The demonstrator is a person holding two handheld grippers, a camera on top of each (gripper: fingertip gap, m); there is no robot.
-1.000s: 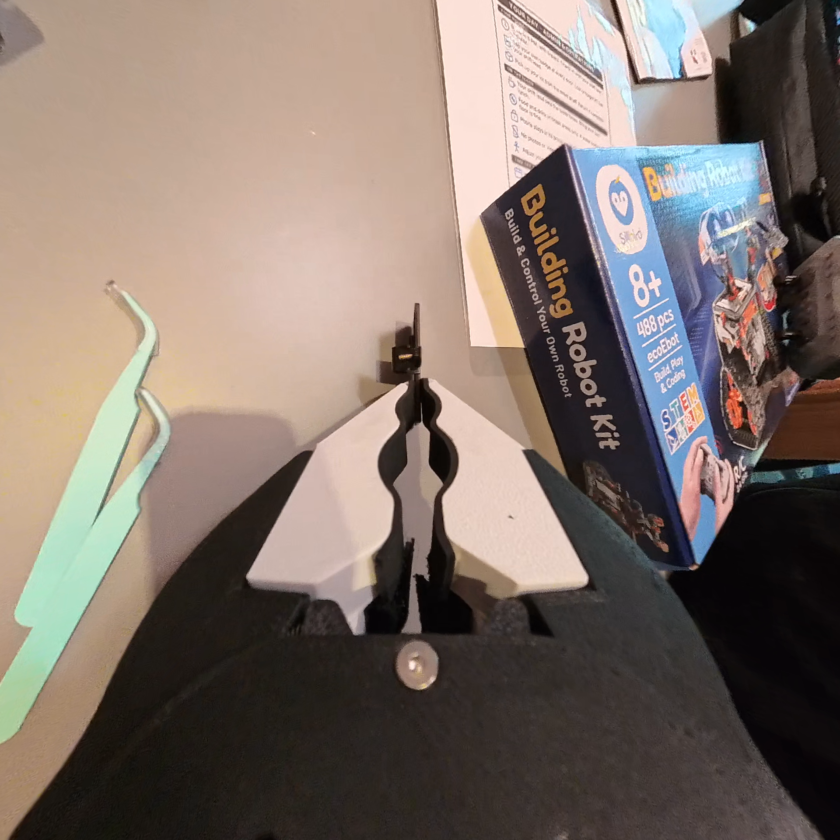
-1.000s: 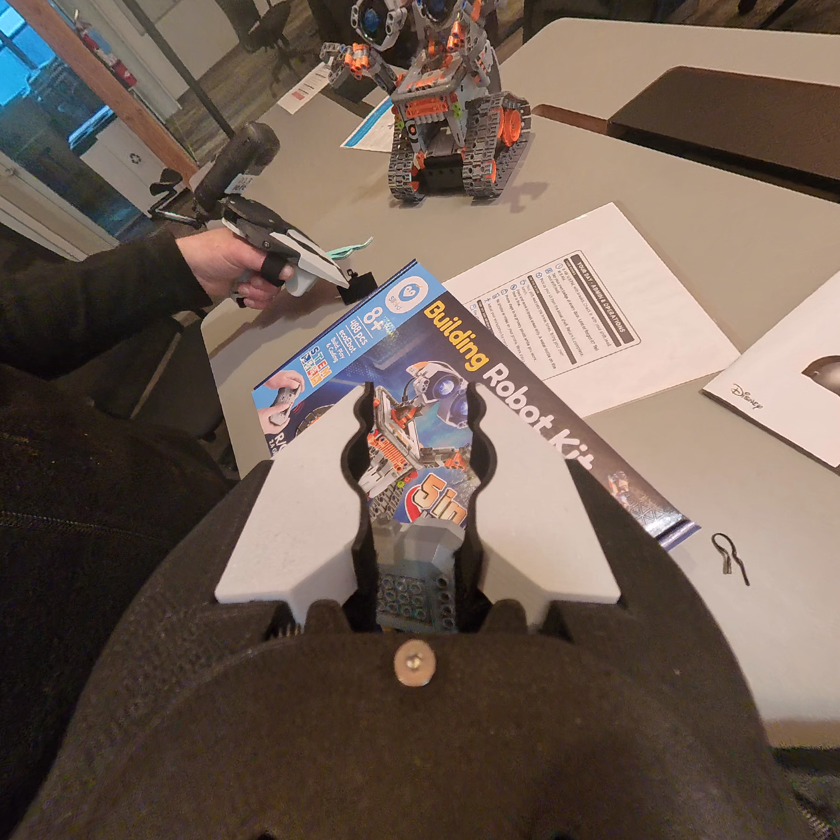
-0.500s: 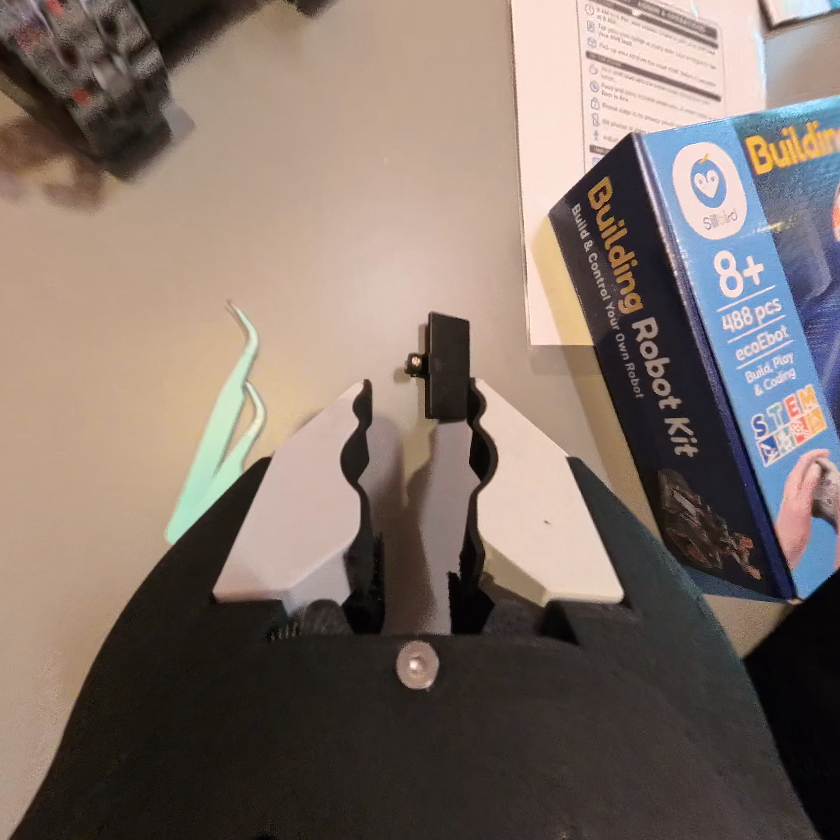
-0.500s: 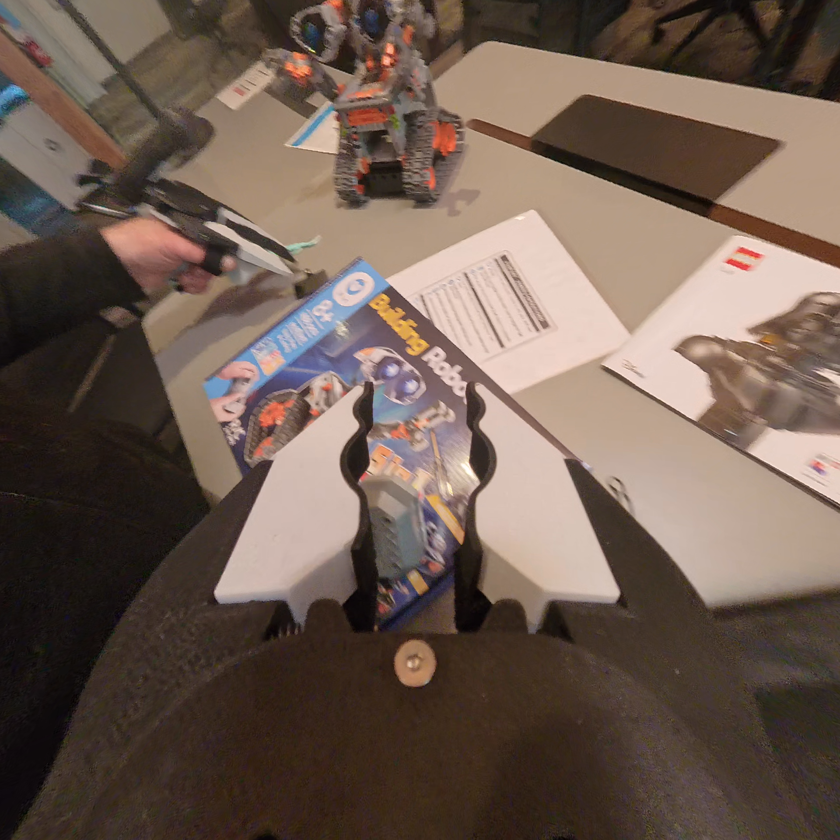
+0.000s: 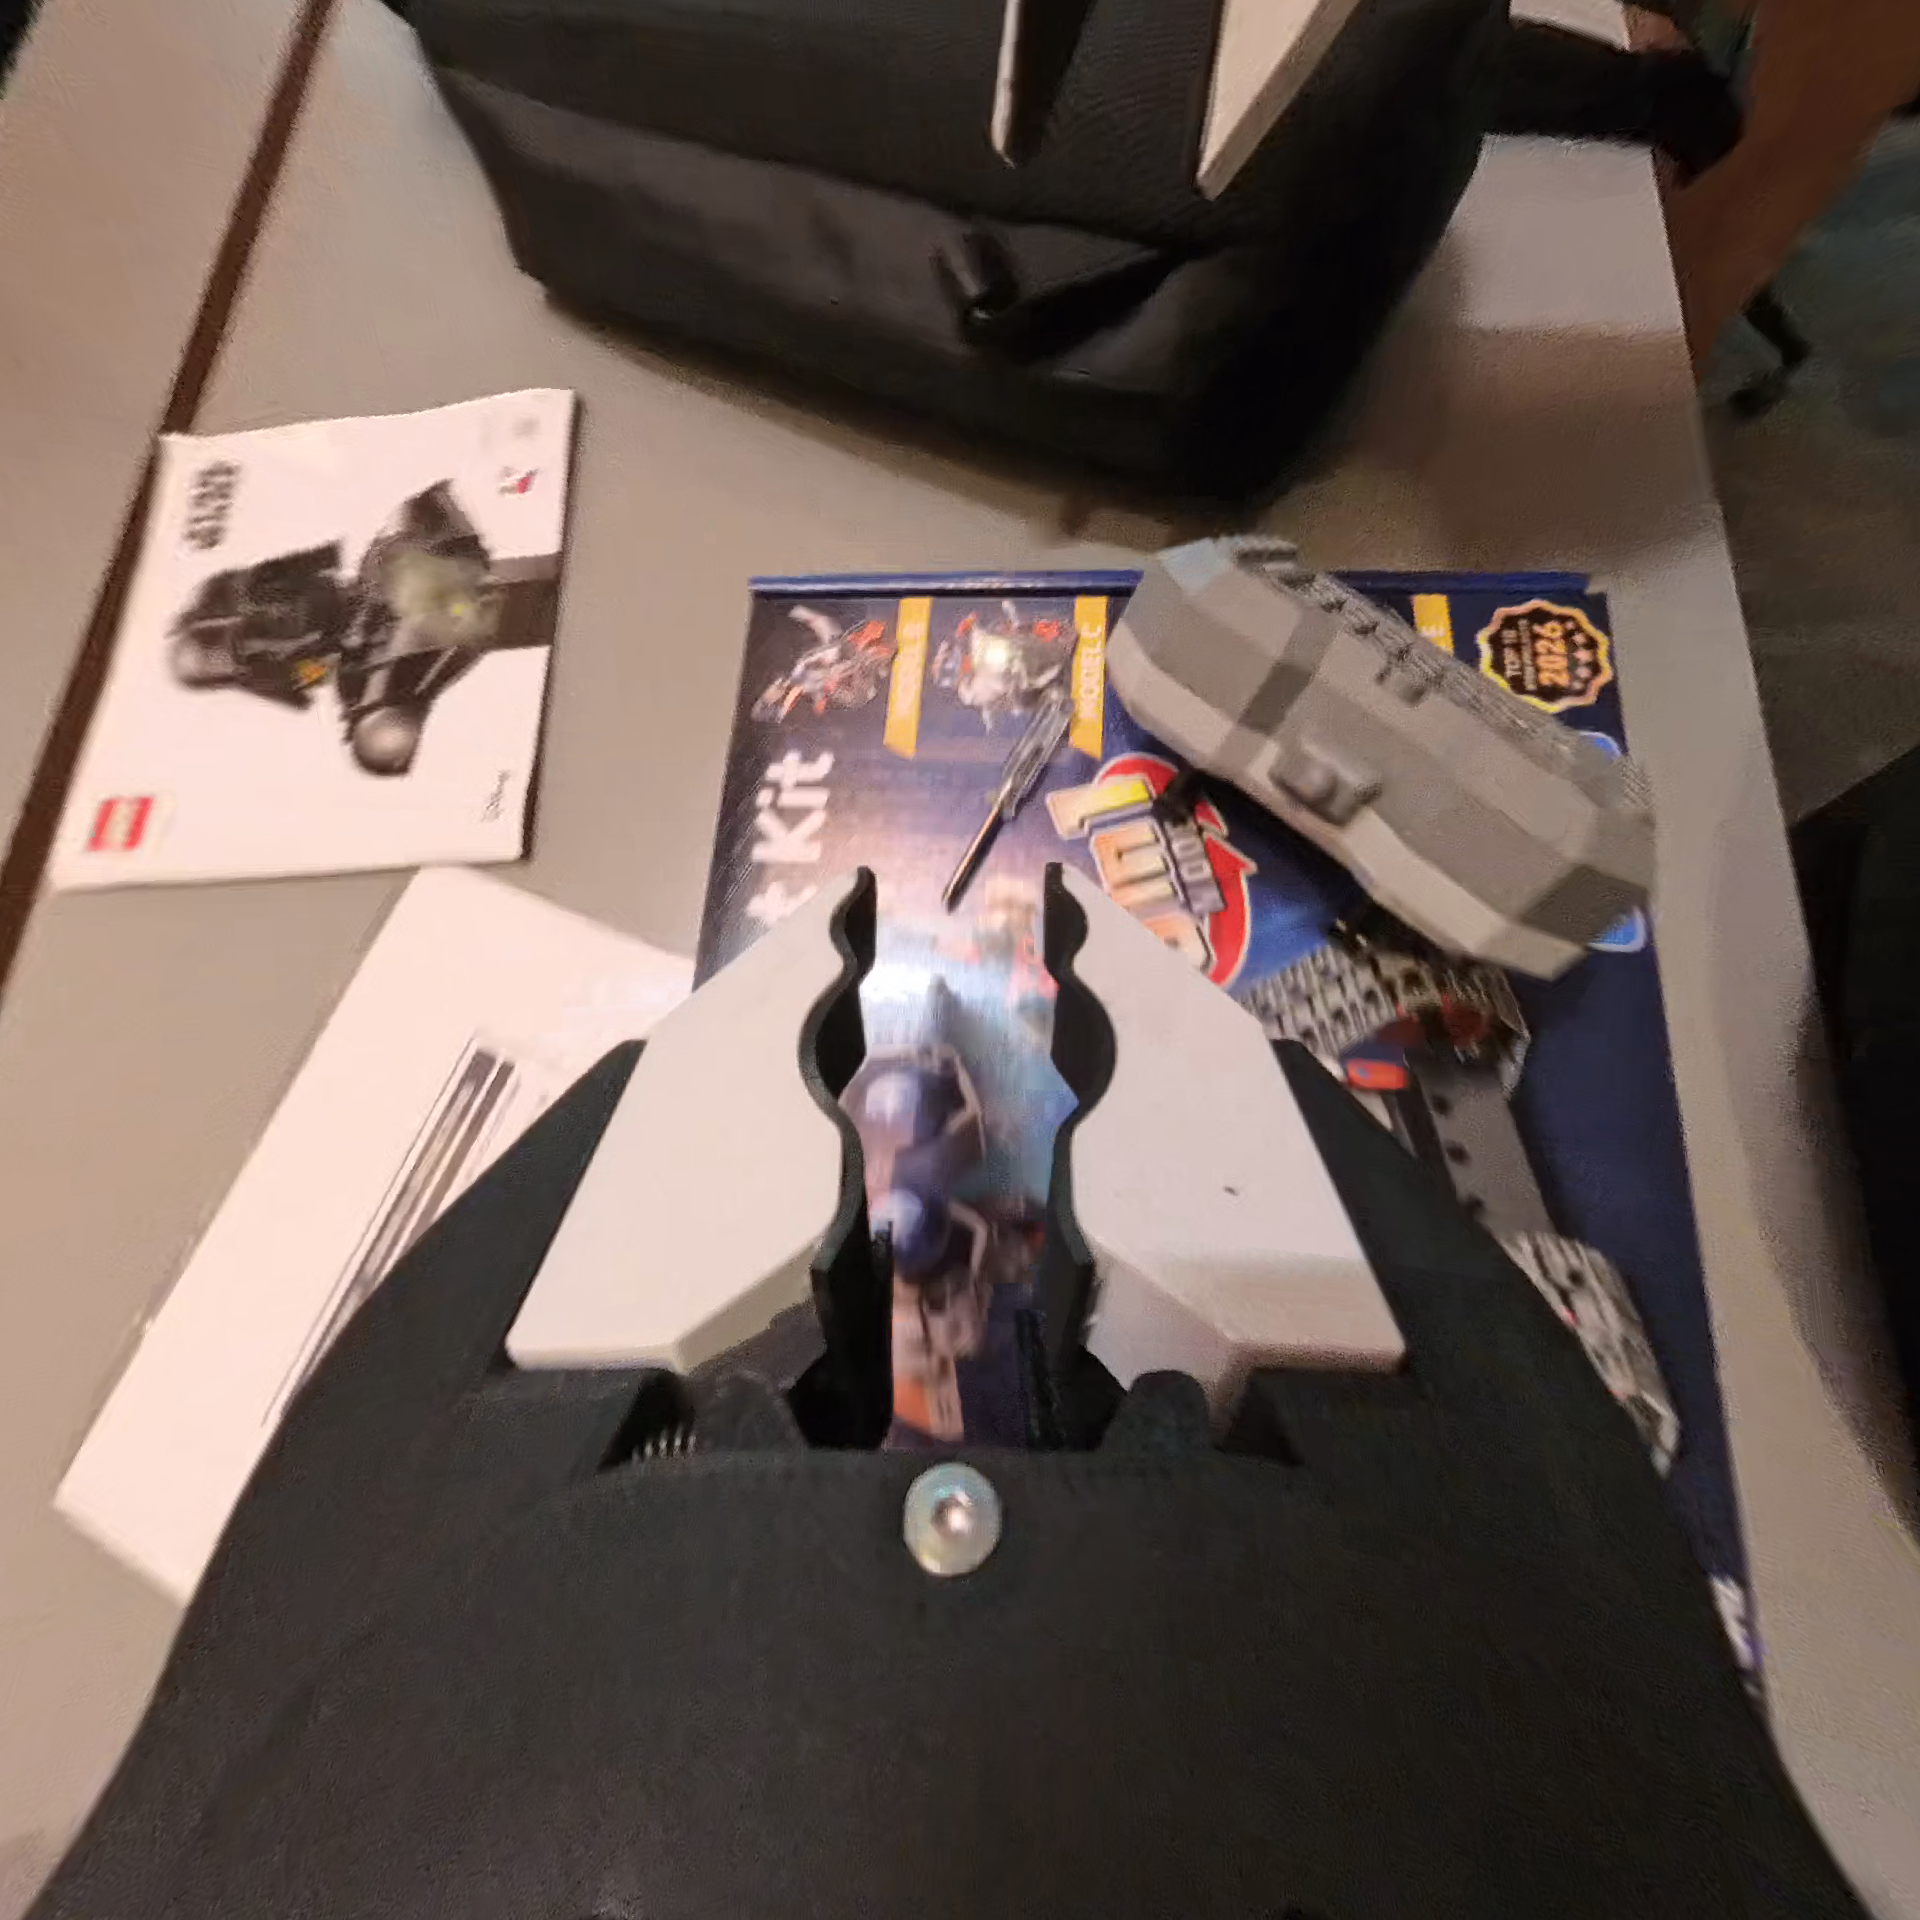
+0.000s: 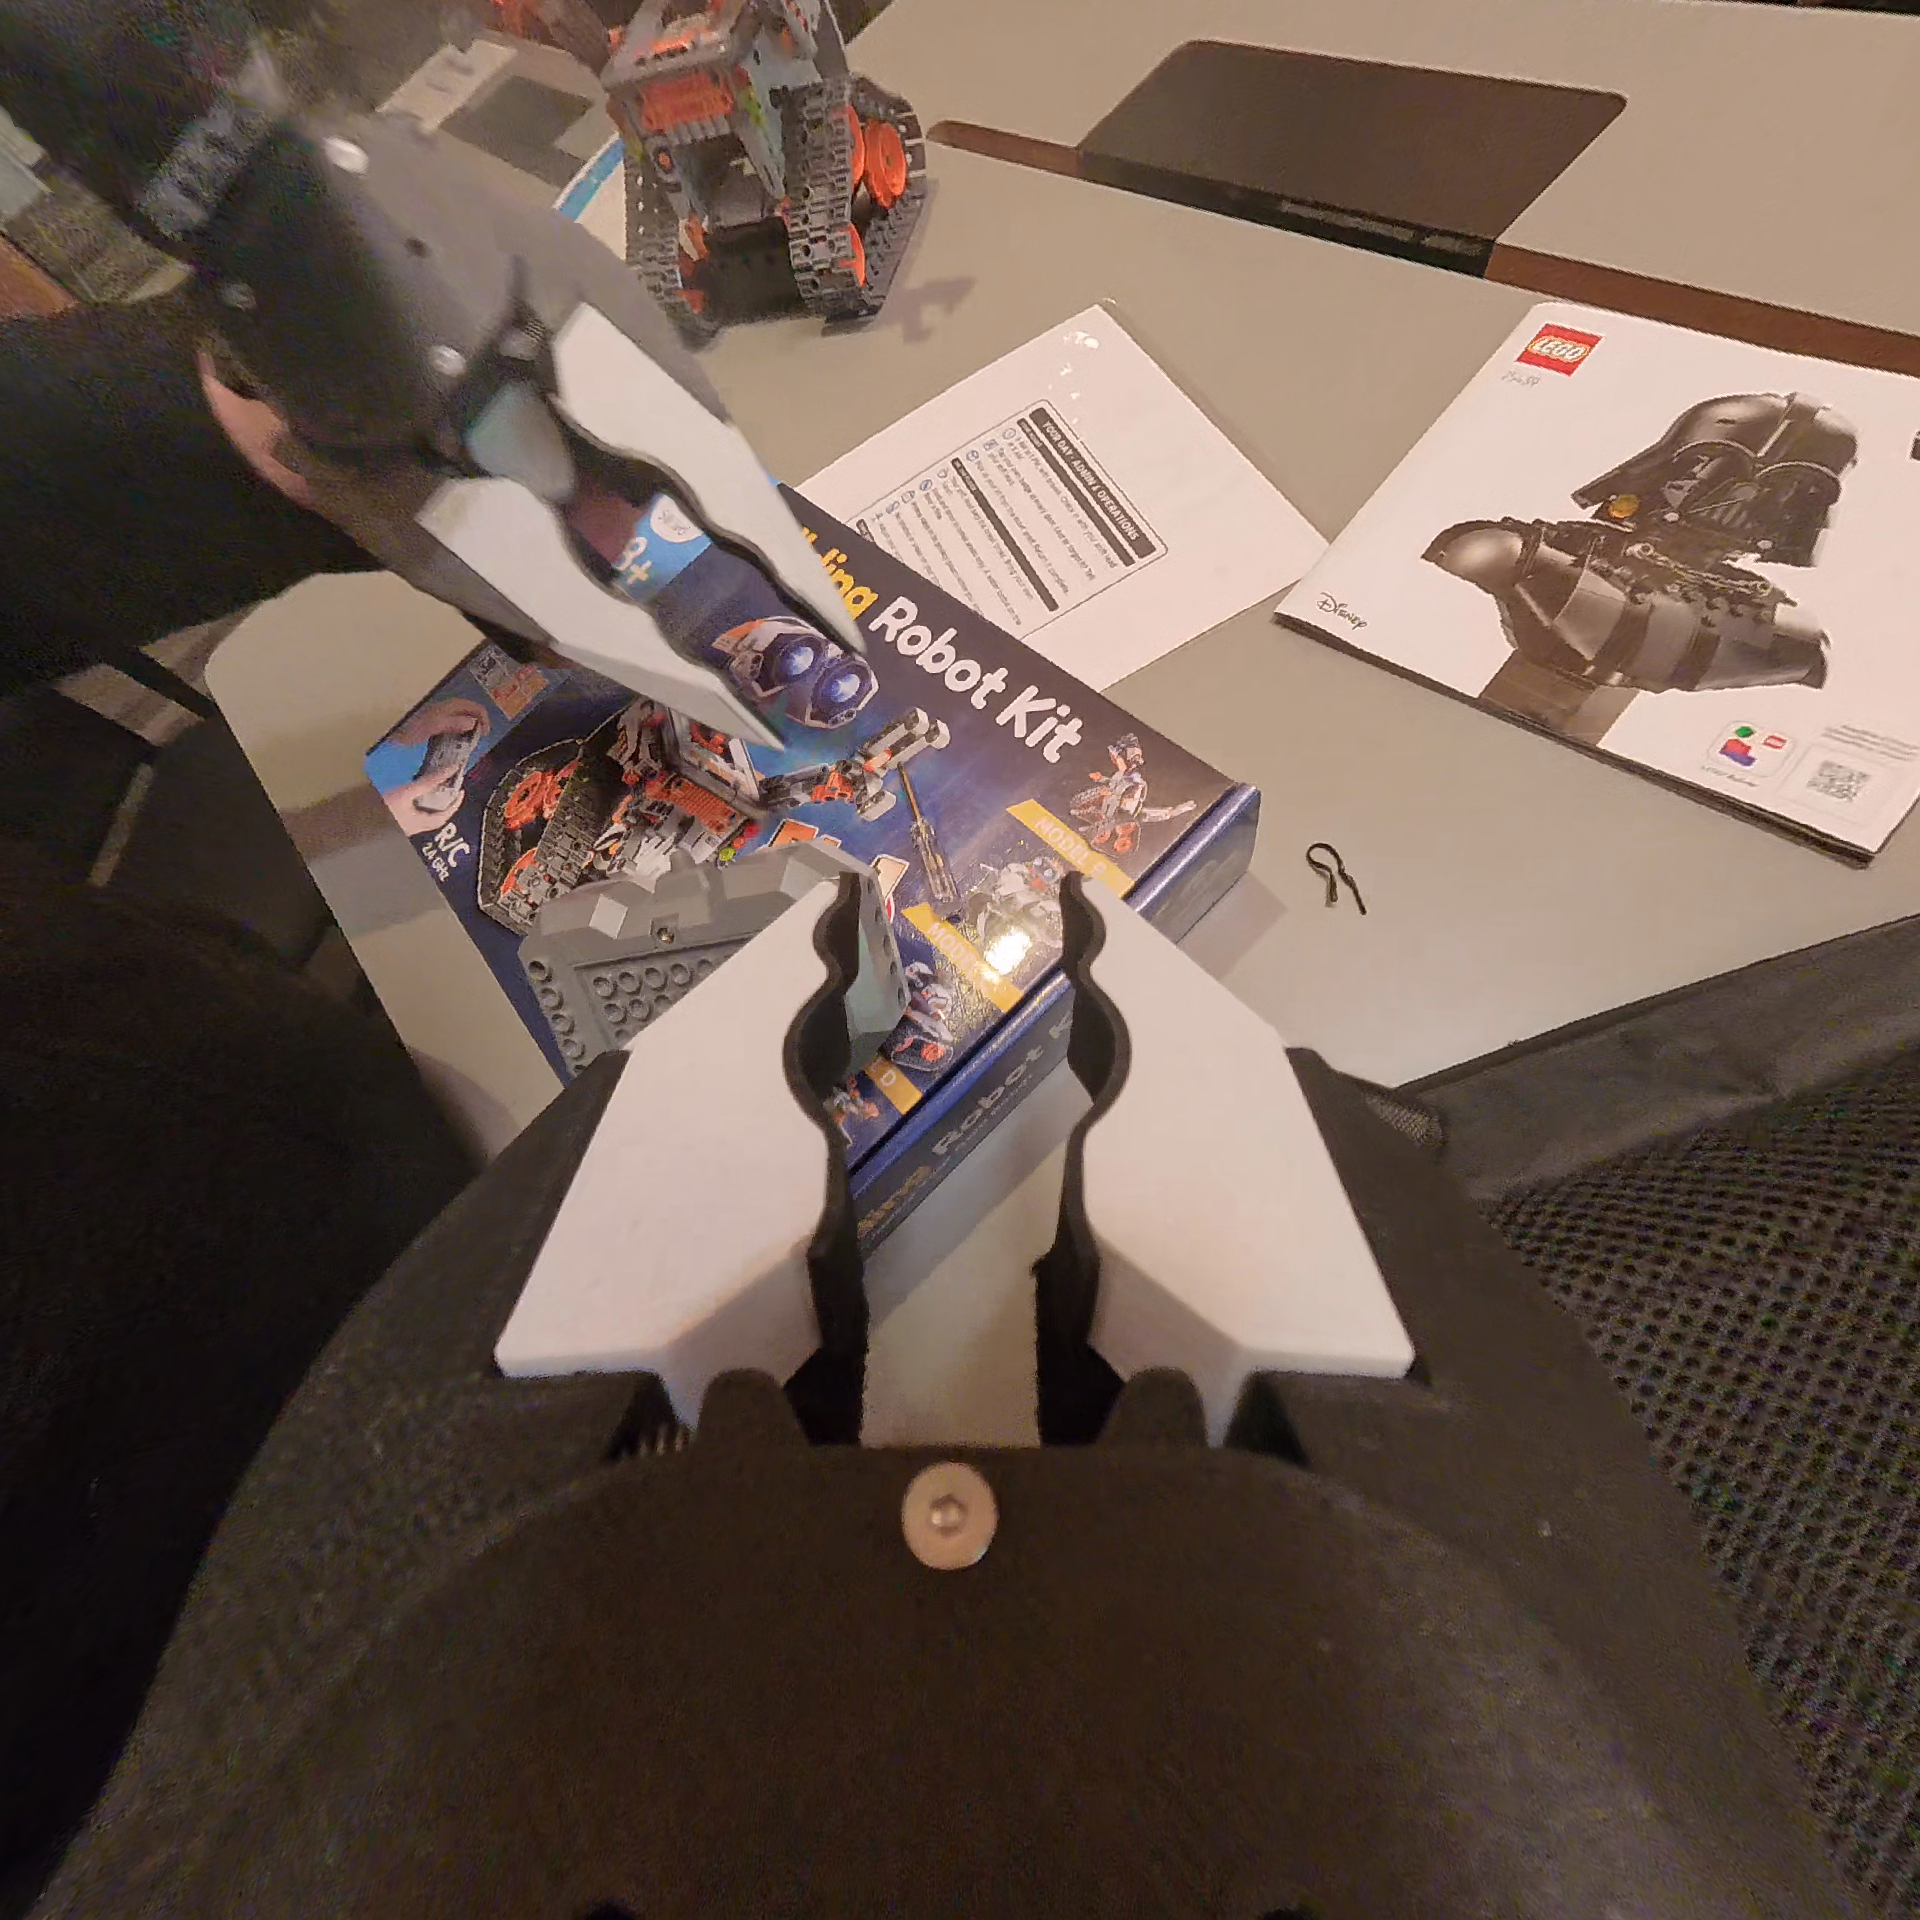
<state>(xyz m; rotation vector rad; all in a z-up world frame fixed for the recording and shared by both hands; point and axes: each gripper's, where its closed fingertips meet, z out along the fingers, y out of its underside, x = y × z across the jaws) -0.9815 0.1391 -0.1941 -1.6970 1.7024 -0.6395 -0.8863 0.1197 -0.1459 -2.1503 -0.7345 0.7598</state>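
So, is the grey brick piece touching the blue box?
Touching: left wrist view shows the grey brick piece resting tilted on the blue box.

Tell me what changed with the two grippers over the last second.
The left gripper let go of its small black piece and swung over the blue kit box, open and empty. The right gripper opened; the grey brick assembly now rests on the box. The box and booklet stayed put.

Right gripper (image 6: 951,894) fingers apart over blue kit box (image 6: 966,790); grey brick piece (image 6: 665,935) on box; left gripper (image 6: 800,686) above.
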